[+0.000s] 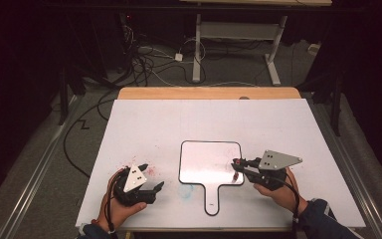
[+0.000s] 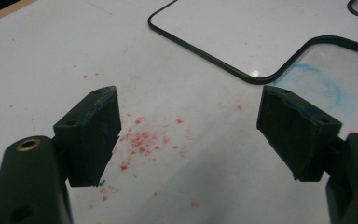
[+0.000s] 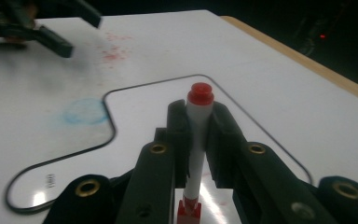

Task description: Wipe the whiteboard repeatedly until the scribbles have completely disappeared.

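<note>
A small handled whiteboard [image 1: 204, 162] with a black rim lies flat in the middle of the white table, also seen in the right gripper view as the whiteboard [image 3: 144, 112]. My right gripper [image 1: 238, 167] is shut on a white marker with red ends [image 3: 198, 135], held upright between its pads over the board's right edge; the marker [image 1: 235, 171] points down at the board. My left gripper [image 1: 151, 180] rests open near the table's front left, its pads [image 2: 93, 133] wide apart with nothing between them, above red smudges [image 2: 140, 142].
The white table sheet [image 1: 278, 124] covers a wooden table whose far edge [image 1: 209, 92] shows. A blue smear [image 1: 186, 190] marks the sheet beside the board's handle [image 1: 213, 199]. Cables and a desk frame [image 1: 238, 45] sit on the floor beyond.
</note>
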`<action>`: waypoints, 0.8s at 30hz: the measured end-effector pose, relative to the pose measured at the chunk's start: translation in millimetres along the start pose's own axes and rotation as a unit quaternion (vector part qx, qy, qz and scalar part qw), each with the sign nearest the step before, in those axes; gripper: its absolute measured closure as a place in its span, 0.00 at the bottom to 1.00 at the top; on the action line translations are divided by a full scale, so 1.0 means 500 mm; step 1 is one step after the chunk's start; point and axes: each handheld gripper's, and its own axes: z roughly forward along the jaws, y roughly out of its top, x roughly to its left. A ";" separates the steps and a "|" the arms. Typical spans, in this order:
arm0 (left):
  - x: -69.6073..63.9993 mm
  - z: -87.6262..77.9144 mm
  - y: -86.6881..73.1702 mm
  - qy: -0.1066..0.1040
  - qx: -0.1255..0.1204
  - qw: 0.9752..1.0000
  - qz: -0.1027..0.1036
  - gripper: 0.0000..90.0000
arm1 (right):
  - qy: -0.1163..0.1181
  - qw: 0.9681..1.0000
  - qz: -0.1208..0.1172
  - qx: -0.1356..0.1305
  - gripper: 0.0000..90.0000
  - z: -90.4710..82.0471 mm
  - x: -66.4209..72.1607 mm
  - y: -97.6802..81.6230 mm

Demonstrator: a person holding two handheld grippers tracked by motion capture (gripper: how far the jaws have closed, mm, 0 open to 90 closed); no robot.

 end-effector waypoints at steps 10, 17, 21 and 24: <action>-0.001 0.001 0.000 -0.001 0.000 1.000 -0.001 0.23 | -0.023 0.999 0.033 -0.009 0.91 0.001 -0.031 -0.009; -0.001 0.000 0.000 -0.002 0.000 1.000 0.001 0.23 | 0.022 0.999 0.021 -0.009 0.90 0.009 0.013 0.003; -0.001 0.000 0.000 -0.003 0.000 1.000 0.001 0.23 | 0.015 1.000 0.006 -0.003 0.91 0.006 0.009 0.003; 0.000 0.002 -0.001 -0.003 0.002 1.000 0.000 0.23 | -0.010 1.000 0.001 0.002 0.91 0.005 -0.011 0.001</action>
